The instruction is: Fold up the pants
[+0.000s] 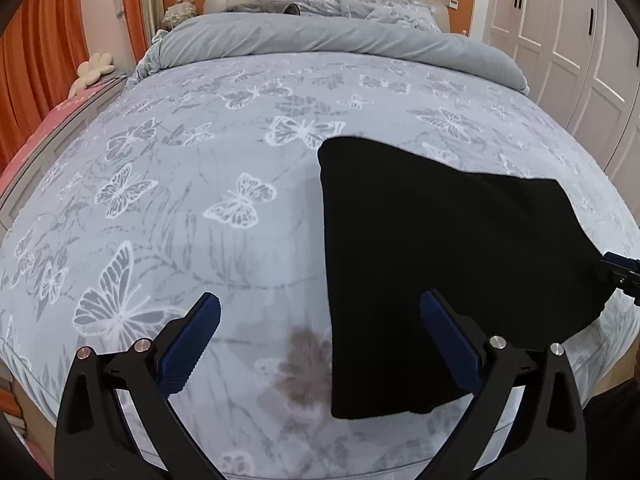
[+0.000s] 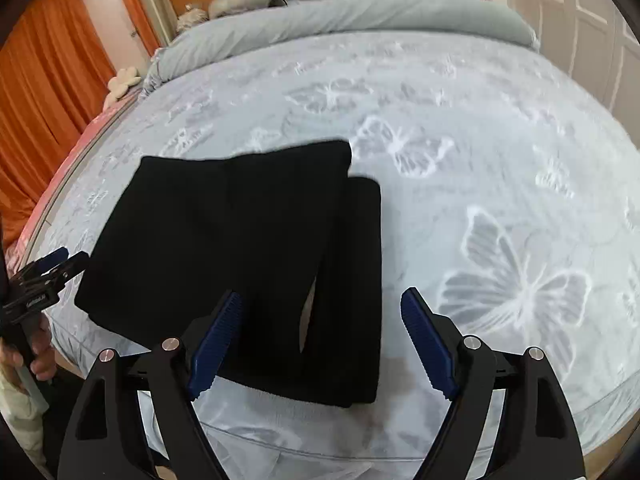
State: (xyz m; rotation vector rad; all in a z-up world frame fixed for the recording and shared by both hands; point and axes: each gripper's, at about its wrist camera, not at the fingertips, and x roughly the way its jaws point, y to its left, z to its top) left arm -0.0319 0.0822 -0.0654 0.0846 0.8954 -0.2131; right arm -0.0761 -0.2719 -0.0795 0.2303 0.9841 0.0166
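Note:
Black pants [image 1: 432,264] lie folded in a compact stack on the butterfly-print bedspread [image 1: 200,184], near the bed's front edge. In the right wrist view the pants [image 2: 240,248] show two overlapping folded layers, with a small gap between them. My left gripper [image 1: 320,312] is open and empty, above the left edge of the pants. My right gripper [image 2: 322,308] is open and empty, above the near right part of the pants. The left gripper also shows at the left edge of the right wrist view [image 2: 68,260]. The right gripper's tip shows at the right edge of the left wrist view [image 1: 624,272].
A rolled grey duvet [image 1: 340,46] and pillows [image 1: 384,10] lie at the head of the bed. Orange curtains [image 1: 40,56] and a pink-topped bench [image 1: 44,128] stand on the left. White wardrobe doors [image 1: 568,48] stand on the right. The bed's front edge [image 2: 320,446] is just below my grippers.

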